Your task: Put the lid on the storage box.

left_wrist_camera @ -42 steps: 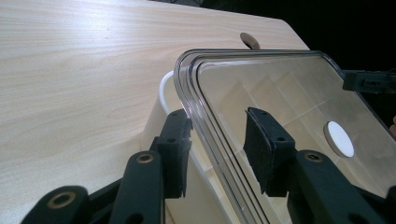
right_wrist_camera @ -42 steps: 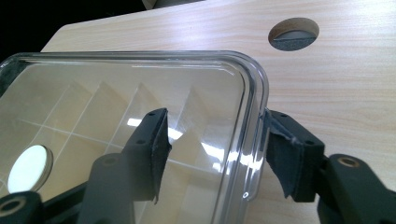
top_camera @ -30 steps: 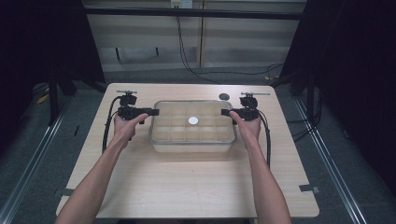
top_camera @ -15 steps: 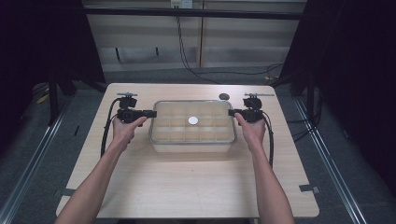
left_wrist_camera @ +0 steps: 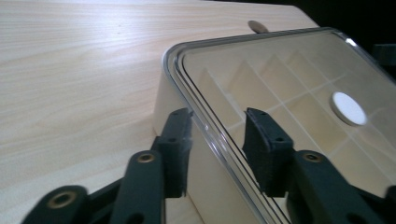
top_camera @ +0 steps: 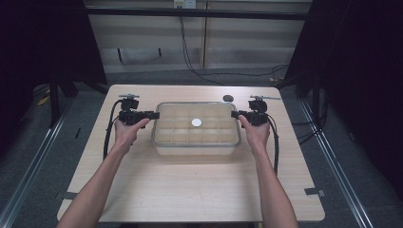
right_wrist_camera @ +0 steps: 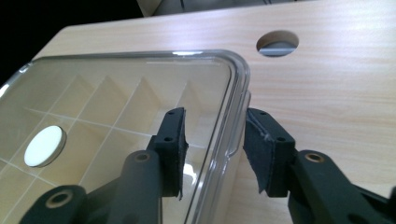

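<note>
A clear plastic box point(top_camera: 195, 148) with a grid of compartments sits mid-table. A white disc point(top_camera: 196, 122) shows near its centre. My left gripper point(top_camera: 154, 115) is at the box's left end and my right gripper point(top_camera: 234, 114) is at its right end. In the left gripper view the left gripper point(left_wrist_camera: 217, 135) is open, its jaws either side of the box's rim point(left_wrist_camera: 205, 121), with the disc point(left_wrist_camera: 348, 108) beyond. The right gripper point(right_wrist_camera: 214, 135) is also open. One of its jaws is over the box and the other just outside the rim point(right_wrist_camera: 236, 112); the disc point(right_wrist_camera: 43, 146) lies at the left.
A round cable hole point(top_camera: 228, 98) is in the wooden table point(top_camera: 190, 190) just behind the box. Cables trail from both grippers along the table's sides. Bare table stretches in front of the box to the near edge.
The right gripper has drawn back a little to the box's right rim. The left gripper and the box have hardly moved.
</note>
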The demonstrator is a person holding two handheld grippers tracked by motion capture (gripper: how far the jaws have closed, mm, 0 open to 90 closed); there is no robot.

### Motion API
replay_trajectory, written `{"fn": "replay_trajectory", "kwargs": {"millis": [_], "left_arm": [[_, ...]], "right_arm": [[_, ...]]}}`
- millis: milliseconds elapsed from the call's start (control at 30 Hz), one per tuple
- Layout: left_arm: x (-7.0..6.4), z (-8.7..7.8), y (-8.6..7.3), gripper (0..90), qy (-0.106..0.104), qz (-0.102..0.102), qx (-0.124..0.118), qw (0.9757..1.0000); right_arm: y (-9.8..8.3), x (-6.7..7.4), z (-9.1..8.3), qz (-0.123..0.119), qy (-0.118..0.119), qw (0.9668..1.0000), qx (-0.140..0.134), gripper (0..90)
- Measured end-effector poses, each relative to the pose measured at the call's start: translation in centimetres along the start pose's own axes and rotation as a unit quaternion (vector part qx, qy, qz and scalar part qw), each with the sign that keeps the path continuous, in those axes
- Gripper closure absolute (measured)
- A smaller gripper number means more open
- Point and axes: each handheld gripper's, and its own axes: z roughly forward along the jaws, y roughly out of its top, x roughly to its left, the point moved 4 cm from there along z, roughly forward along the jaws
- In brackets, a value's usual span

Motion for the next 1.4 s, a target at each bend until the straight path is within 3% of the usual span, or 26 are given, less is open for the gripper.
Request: {"fn": "replay_trajectory", "kwargs": {"millis": [167, 200, 400, 600, 667, 733, 833, 867, 967, 1000, 1067, 1133, 1300, 1400], "left_arm": [[-0.1, -1.9, -0.7, 48.3, 0.005, 0.013, -0.009, 0.9999], [-0.4, -2.7, -1.0, 47.6, 0.008, 0.023, -0.012, 0.9996], [-1.3, -4.4, -2.0, 46.2, 0.006, 0.042, -0.013, 0.9990], [-2.3, -6.6, -3.4, 44.8, 0.006, 0.069, -0.014, 0.9975], [-2.6, -7.1, -3.8, 41.4, 0.006, 0.067, -0.017, 0.9976], [-2.7, -7.4, -3.9, 39.4, 0.011, 0.066, -0.013, 0.9977], [-3.0, -8.0, -3.9, 37.8, 0.011, 0.069, -0.019, 0.9974], [-3.4, -8.6, -4.1, 37.0, 0.002, 0.070, -0.025, 0.9972], [-3.7, -9.2, -4.6, 36.0, 0.008, 0.082, -0.018, 0.9965], [-3.8, -9.8, -5.2, 35.9, -0.007, 0.077, -0.018, 0.9969], [-3.9, -10.1, -5.5, 35.8, -0.015, 0.076, -0.018, 0.9969], [-4.2, -10.7, -6.6, 35.8, -0.005, 0.087, -0.014, 0.9961], [-4.5, -11.5, -8.2, 36.1, 0.000, 0.088, -0.009, 0.9961], [-4.9, -11.9, -10.3, 35.2, 0.001, 0.090, -0.003, 0.9959]], "right_arm": [[0.0, 0.3, -1.9, -0.025, 0.009, 0.9995, -0.014, 49.5], [0.0, 0.7, -2.8, -0.038, 0.012, 0.9990, -0.019, 47.9], [-0.4, 1.4, -4.8, -0.063, 0.032, 0.9972, -0.027, 47.4], [-1.9, 2.0, -7.1, -0.068, 0.050, 0.9958, -0.036, 48.2], [-2.4, 2.3, -7.6, -0.069, 0.057, 0.9952, -0.041, 48.2], [-2.9, 2.5, -8.1, -0.049, 0.073, 0.9949, -0.049, 48.2], [-3.5, 2.7, -8.5, -0.053, 0.078, 0.9939, -0.056, 48.2], [-4.1, 3.0, -9.0, -0.053, 0.090, 0.9928, -0.059, 48.1], [-4.6, 3.2, -9.8, -0.056, 0.095, 0.9919, -0.065, 46.5], [-5.0, 3.3, -10.4, -0.057, 0.099, 0.9912, -0.068, 45.7], [-5.2, 3.3, -10.7, -0.059, 0.097, 0.9913, -0.067, 45.7], [-6.1, 3.5, -11.3, -0.070, 0.091, 0.9918, -0.057, 45.5], [-7.5, 3.8, -12.4, -0.079, 0.090, 0.9917, -0.048, 44.7], [-9.2, 3.7, -13.2, -0.080, 0.081, 0.9925, -0.045, 41.5]]}}
